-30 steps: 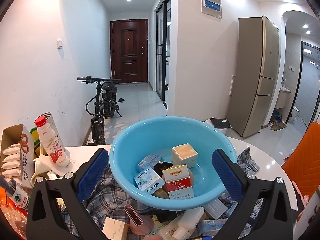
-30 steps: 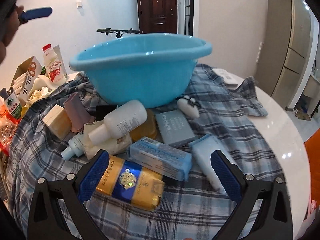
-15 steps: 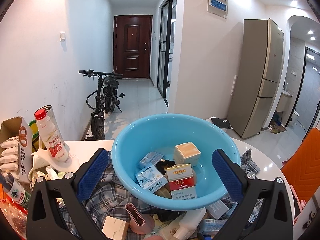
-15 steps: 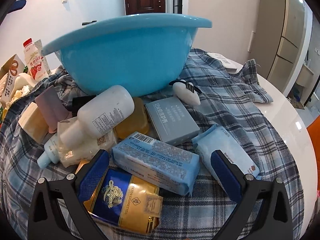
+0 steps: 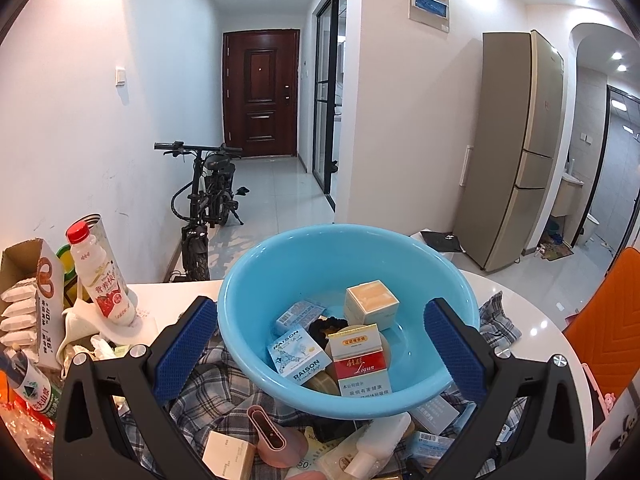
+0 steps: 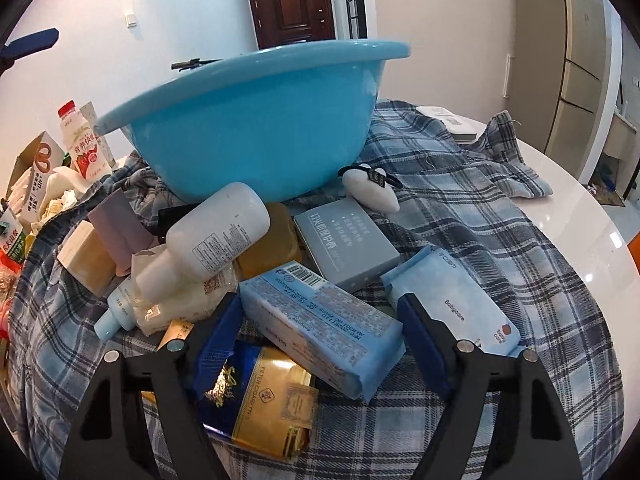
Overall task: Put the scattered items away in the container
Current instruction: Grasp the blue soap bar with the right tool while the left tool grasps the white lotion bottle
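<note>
I count one blue basin [image 5: 280, 264] and inside it four small boxes: a cream cube [image 5: 371, 304], a red-and-white carton [image 5: 360, 360], a Raison pack [image 5: 298, 354] and a smaller blue-white pack [image 5: 300, 314], plus one black hair tie [image 5: 326, 325]. Outside it, on my right claw's side, I see one white bottle [image 6: 212, 236], one gold-and-blue carton [image 6: 260, 392], two soft blue packs [image 6: 320, 324] [image 6: 452, 300], one grey box [image 6: 346, 248].
</note>
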